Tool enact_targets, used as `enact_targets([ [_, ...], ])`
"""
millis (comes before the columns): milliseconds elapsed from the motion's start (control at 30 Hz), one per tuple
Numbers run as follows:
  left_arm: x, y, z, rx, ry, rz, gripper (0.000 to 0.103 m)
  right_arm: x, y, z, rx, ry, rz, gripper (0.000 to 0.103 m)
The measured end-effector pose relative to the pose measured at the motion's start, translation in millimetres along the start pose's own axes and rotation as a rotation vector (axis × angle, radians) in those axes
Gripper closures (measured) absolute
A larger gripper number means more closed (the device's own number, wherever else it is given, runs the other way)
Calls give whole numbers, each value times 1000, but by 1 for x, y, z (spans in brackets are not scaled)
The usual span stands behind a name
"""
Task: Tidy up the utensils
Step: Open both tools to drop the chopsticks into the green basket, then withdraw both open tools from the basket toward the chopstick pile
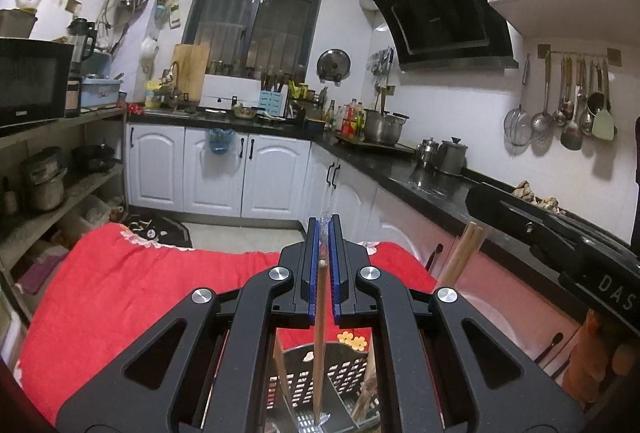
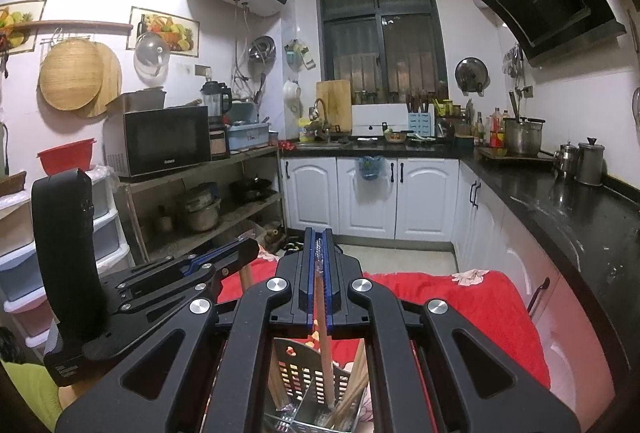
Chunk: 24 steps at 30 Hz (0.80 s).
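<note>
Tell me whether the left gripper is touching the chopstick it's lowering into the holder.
Touching. In the left wrist view, the left gripper has its jaws closed on the chopstick, whose lower end reaches into the utensil holder.

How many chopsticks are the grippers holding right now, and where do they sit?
2. One chopstick stands upright in the left gripper, another chopstick in the right gripper, both reaching down into the holder. Others in the holder may be hidden.

White-tiled kitchen: dark window (image 1: 256, 13), black countertop (image 1: 420, 173), white cabinets (image 1: 216, 173), beige floor (image 1: 240, 233)
</note>
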<state>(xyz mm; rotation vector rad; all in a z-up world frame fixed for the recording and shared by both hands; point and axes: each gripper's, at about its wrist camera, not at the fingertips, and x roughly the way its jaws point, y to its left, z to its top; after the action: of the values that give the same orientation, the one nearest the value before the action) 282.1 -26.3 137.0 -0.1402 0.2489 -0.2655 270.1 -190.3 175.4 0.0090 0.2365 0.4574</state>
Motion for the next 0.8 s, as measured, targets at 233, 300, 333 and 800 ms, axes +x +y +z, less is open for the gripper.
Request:
enact_targets([
  [233,7,3,-8,-14,33,0,95,9,-4,-8,10,21,-21,89],
  [300,7,4,-11,-16,42,6,75,8,-8,-10,25,25,-34,73],
  [333,7,4,-11,-21,49,4,71,7,-11,-11,32,28,-37,71],
  [800,-21,2,-8,-22,79,-5,45,-14,-28,-29,49,78,-78,71],
])
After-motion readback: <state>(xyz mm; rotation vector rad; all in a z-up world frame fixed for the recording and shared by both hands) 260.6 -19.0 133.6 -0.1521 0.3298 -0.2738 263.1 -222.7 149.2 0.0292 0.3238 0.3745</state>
